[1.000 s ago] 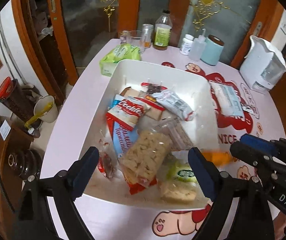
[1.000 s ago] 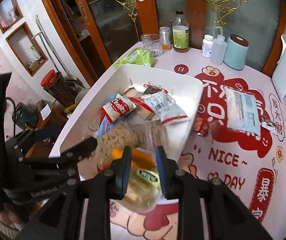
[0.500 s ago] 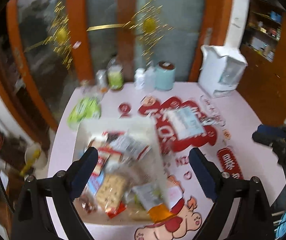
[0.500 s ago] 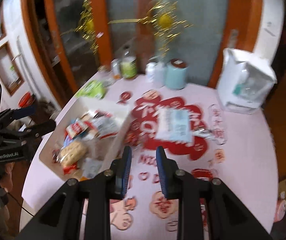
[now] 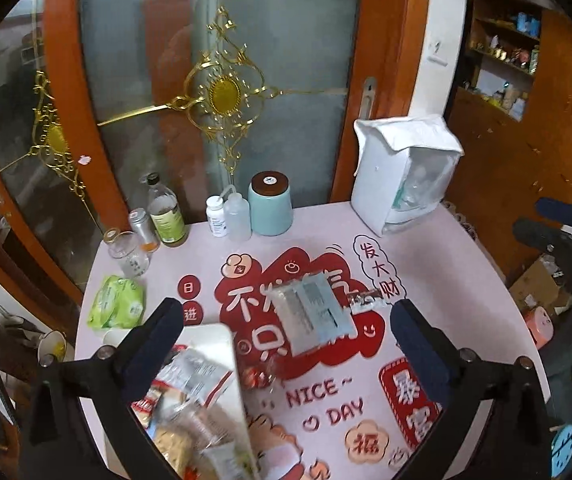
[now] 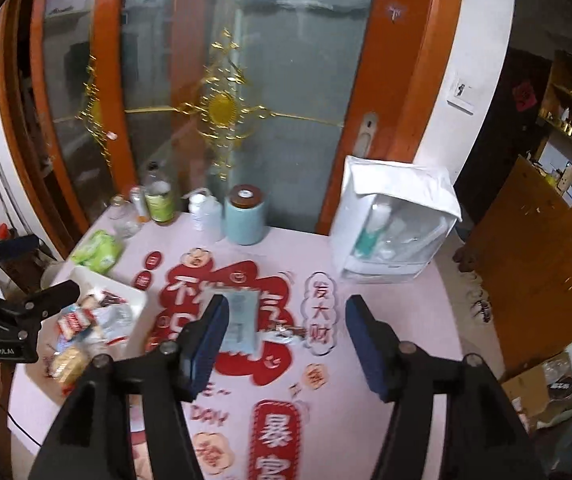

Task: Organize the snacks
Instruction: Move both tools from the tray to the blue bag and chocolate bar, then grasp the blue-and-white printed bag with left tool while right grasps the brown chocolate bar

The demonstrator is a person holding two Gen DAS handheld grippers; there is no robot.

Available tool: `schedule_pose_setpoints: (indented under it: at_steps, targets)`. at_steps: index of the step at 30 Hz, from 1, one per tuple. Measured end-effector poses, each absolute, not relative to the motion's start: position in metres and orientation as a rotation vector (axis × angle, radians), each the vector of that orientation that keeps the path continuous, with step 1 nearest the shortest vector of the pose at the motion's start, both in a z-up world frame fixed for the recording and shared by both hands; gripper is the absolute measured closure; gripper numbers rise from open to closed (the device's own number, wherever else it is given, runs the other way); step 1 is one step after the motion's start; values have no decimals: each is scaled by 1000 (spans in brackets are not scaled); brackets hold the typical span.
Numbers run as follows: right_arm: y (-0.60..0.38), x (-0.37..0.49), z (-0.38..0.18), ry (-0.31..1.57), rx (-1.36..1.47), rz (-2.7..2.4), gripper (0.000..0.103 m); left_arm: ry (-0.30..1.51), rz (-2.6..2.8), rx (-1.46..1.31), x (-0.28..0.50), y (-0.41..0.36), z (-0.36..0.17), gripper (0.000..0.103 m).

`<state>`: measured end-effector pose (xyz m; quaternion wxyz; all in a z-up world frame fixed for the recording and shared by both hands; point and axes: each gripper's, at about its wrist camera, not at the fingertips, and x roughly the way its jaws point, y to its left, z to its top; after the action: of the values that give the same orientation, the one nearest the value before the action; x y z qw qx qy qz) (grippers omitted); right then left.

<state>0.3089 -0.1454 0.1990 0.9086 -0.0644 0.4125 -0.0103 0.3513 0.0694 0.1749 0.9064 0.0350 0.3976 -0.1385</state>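
over the table (image 5: 465,280) both grippers hang empty: left gripper (image 5: 286,332) jaws opening wide, right gripper (image 6: 286,332) jaws opening too. snack bin (image 5: 226,344) (packets piled inside) sits at the table's near left corner, blue packet (image 5: 313,312) mid-table.

You see: one white bin (image 5: 222,334) of snacks, one silver packet (image 5: 311,318), one green pack (image 5: 117,307), one teal canister (image 5: 270,210), three bottles (image 5: 166,216).
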Motion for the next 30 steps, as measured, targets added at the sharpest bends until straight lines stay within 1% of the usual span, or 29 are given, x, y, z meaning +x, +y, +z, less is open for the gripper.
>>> schedule_pose_setpoints:
  at_steps: [5, 10, 15, 16, 19, 23, 30]
  targets:
    - [-181, 362, 148, 942, -119, 35, 42, 949, -230, 64, 411, 15, 124, 0]
    - [-201, 403, 62, 1044, -139, 157, 42, 1092, -154, 54, 466, -19, 50, 0]
    - [-201, 431, -25, 1151, -212, 269, 42, 1264, -59, 11, 510, -34, -34, 0]
    - [-201, 434, -36, 1162, -232, 280, 42, 1302, -40, -7, 517, -35, -53, 0]
    - [-197, 443, -75, 1200, -290, 344, 42, 1358, 17, -23, 528, -38, -88, 0]
    - [-190, 449, -111, 1225, -344, 429, 42, 1408, 44, -59, 534, -44, -119, 0]
    - [-182, 461, -156, 1229, -439, 499, 42, 1444, 59, -55, 541, -57, -148, 0]
